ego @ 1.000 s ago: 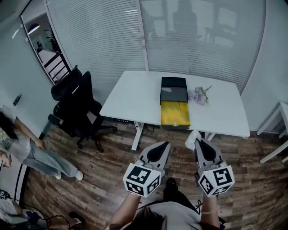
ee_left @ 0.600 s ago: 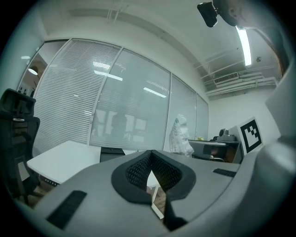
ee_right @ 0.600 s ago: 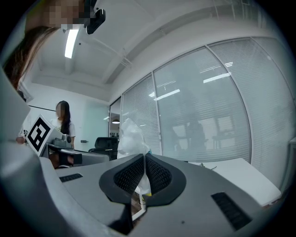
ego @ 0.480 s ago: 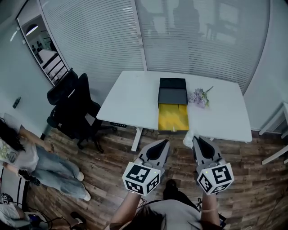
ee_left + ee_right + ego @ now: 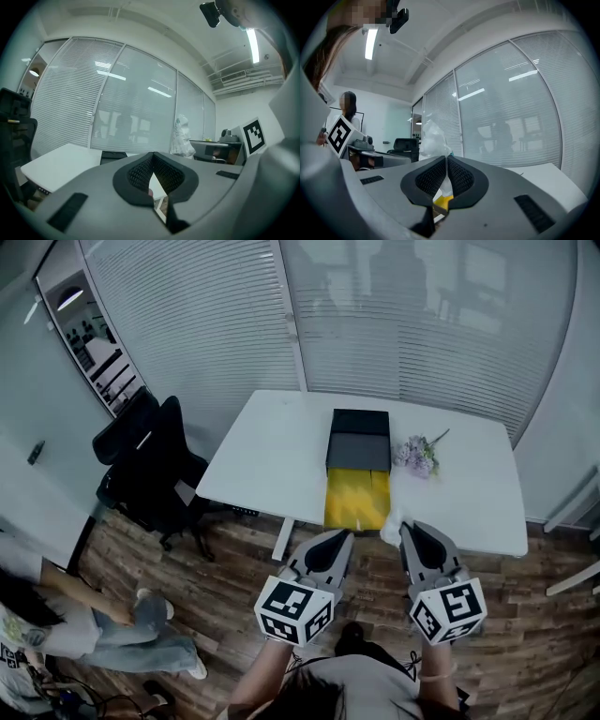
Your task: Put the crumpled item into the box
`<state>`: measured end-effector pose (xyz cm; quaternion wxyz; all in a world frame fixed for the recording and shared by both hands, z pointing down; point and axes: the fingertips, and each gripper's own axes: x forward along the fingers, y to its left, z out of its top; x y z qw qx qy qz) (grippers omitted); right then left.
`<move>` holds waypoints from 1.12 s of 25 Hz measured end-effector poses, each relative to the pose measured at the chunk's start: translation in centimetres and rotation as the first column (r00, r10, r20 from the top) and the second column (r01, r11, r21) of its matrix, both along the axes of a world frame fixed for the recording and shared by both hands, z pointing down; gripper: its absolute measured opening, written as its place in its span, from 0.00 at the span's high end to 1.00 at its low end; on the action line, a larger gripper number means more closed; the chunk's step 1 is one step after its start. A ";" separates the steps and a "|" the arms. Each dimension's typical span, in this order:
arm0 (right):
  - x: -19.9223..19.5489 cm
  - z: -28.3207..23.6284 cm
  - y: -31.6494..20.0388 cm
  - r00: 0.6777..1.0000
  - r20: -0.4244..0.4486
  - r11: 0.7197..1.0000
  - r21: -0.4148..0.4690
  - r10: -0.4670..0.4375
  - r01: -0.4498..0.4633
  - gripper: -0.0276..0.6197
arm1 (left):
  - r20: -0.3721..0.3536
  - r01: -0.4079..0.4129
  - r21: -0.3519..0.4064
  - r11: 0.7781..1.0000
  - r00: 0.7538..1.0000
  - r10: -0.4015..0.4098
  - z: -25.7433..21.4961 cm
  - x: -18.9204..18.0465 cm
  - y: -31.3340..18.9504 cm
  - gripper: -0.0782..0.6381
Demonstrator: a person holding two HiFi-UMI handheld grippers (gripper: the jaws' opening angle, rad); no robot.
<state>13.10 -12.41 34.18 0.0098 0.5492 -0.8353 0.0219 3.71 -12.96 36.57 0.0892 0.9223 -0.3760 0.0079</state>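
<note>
A crumpled white plastic item (image 5: 393, 530) sticks out of my right gripper (image 5: 406, 529), whose jaws are shut on it. In the right gripper view the item (image 5: 433, 139) rises above the closed jaws of the right gripper (image 5: 446, 162). The box (image 5: 356, 500) lies open on the white table (image 5: 272, 446), its yellow inside facing up and its black lid (image 5: 360, 439) folded back behind it. My left gripper (image 5: 341, 540) hangs shut and holds nothing; its left gripper view shows the left gripper (image 5: 151, 158) with jaws together. Both grippers hover over the floor, short of the table's front edge.
A small bunch of pale purple flowers (image 5: 417, 456) lies on the table right of the box. A black office chair (image 5: 148, 463) stands left of the table. A person (image 5: 66, 629) crouches at the lower left. Glass walls with blinds stand behind the table.
The table and box have drawn nearer to both grippers. The person at the left has moved down and bent lower. The right gripper still holds the crumpled item.
</note>
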 end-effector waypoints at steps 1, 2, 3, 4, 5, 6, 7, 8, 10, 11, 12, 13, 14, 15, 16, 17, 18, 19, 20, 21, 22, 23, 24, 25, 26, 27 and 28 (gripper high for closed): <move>0.2 0.0 -0.5 1.000 -0.003 1.000 0.000 -0.005 0.005 0.90 | 0.000 0.004 0.000 1.000 1.000 -0.004 0.0 0.2 -0.5 0.87; 0.4 0.1 -1.1 1.000 -0.006 1.000 0.000 -0.012 0.012 0.90 | -0.001 0.009 -0.001 1.000 1.000 -0.009 0.1 0.4 -0.9 0.87; 0.5 0.2 -1.6 1.000 -0.010 1.000 0.000 -0.019 0.019 0.90 | -0.001 0.015 -0.001 1.000 1.000 -0.015 0.2 0.6 -1.4 0.87; 0.7 0.3 -2.1 1.000 -0.014 1.000 0.000 -0.027 0.027 0.90 | -0.001 0.020 -0.001 1.000 1.000 -0.020 0.3 0.8 -1.8 0.87; 0.8 0.4 -2.6 0.999 -0.018 0.999 -0.001 -0.034 0.034 0.90 | -0.001 0.026 -0.002 1.000 1.000 -0.026 0.4 1.0 -2.2 0.87; 0.9 0.5 -3.1 0.999 -0.024 0.999 -0.001 -0.041 0.041 0.90 | 0.000 0.031 -0.003 1.000 1.000 -0.031 0.5 1.1 -2.6 0.87; 1.0 0.6 -3.6 0.998 -0.030 0.999 -0.003 -0.047 0.047 0.90 | 0.001 0.037 -0.004 0.999 0.999 -0.037 0.5 1.3 -3.0 0.87; 1.1 0.7 -4.1 0.998 -0.037 0.999 -0.004 -0.053 0.053 0.90 | 0.000 0.043 -0.006 0.999 0.999 -0.043 0.6 1.4 -3.4 0.87; 1.2 1.0 -5.0 0.997 -0.049 0.998 -0.009 -0.063 0.063 0.90 | 0.001 0.055 -0.011 0.998 0.999 -0.055 0.7 1.6 -4.0 0.87; 1.3 1.2 -5.5 0.996 -0.055 0.998 -0.011 -0.068 0.068 0.90 | 0.002 0.060 -0.013 0.998 0.998 -0.060 0.8 1.6 -4.2 0.87; 1.2 1.3 -5.9 0.995 -0.064 0.997 -0.012 -0.075 0.075 0.90 | 0.004 0.065 -0.014 0.998 0.998 -0.065 0.8 1.6 -4.4 0.87; 1.1 1.5 -6.3 0.993 -0.078 0.996 -0.012 -0.083 0.083 0.90 | 0.006 0.070 -0.016 0.997 0.998 -0.070 0.9 1.5 -4.5 0.87; 1.0 1.7 -6.6 0.992 -0.093 0.996 -0.014 -0.090 0.090 0.90 | 0.007 0.075 -0.018 0.997 0.997 -0.075 1.0 1.5 -4.7 0.87; 0.9 2.0 -7.0 0.990 -0.107 0.995 -0.017 -0.096 0.095 0.90 | 0.008 0.080 -0.020 0.997 0.997 -0.079 1.1 1.4 -4.8 0.87; 0.8 2.3 -7.4 0.988 -0.118 0.995 -0.021 -0.100 0.098 0.90 | 0.009 0.084 -0.024 0.996 0.996 -0.083 1.2 1.3 -5.0 0.87; 0.8 2.6 -7.7 0.987 -0.126 0.995 -0.024 -0.104 0.102 0.90 | 0.010 0.087 -0.027 0.996 0.996 -0.087 1.3 1.2 -5.1 0.87; 0.7 2.7 -8.1 0.985 -0.134 0.994 -0.025 -0.108 0.105 0.90 | 0.012 0.090 -0.030 0.995 0.996 -0.090 1.4 1.1 -5.3 0.87; 0.6 2.9 -8.4 0.984 -0.142 0.994 -0.026 -0.110 0.108 0.90 | 0.013 0.093 -0.033 0.995 0.996 -0.093 1.5 1.0 -5.5 0.87; 0.5 3.1 -8.8 0.982 -0.152 0.994 -0.026 -0.112 0.109 0.90 | 0.015 0.096 -0.036 0.995 0.995 -0.095 1.7 0.9 -5.7 0.87; 0.3 3.2 -9.1 0.980 -0.163 0.993 -0.025 -0.114 0.112 0.90 | 0.016 0.096 -0.038 0.995 0.995 -0.096 1.8 0.8 -5.9 0.87; 0.2 3.3 -9.4 0.978 -0.174 0.993 -0.024 -0.116 0.114 0.90 | 0.017 0.095 -0.039 0.995 0.995 -0.095 1.8 0.7 -6.1 0.87; 0.0 3.5 -9.8 0.976 -0.183 0.993 -0.024 -0.117 0.114 0.90 | 0.018 0.093 -0.038 0.995 0.996 -0.092 1.8 0.6 -6.3 0.87; -0.1 3.6 -10.1 0.975 -0.192 0.993 -0.025 -0.115 0.113 0.90 | 0.017 0.088 -0.037 0.995 0.996 -0.088 1.8 0.6 -6.6 0.87; -0.3 3.8 -10.5 0.973 -0.201 0.994 -0.027 -0.112 0.109 0.90 | 0.016 0.083 -0.037 0.996 0.996 -0.082 1.8 0.5 -6.9 0.87; -0.4 4.1 -10.8 0.971 -0.211 0.994 -0.030 -0.110 0.106 0.90 | 0.016 0.077 -0.038 0.996 0.997 -0.077 1.8 0.5 -7.3 0.87; -0.6 4.3 -11.2 0.969 -0.222 0.994 -0.034 -0.109 0.104 0.90 | 0.016 0.072 -0.040 0.997 0.997 -0.071 1.9 0.4 -7.6 0.87; -0.9 4.6 -11.5 0.966 -0.234 0.994 -0.038 -0.111 0.105 0.90 | 0.017 0.067 -0.041 0.997 0.998 -0.066 1.9 0.3 -8.0 0.87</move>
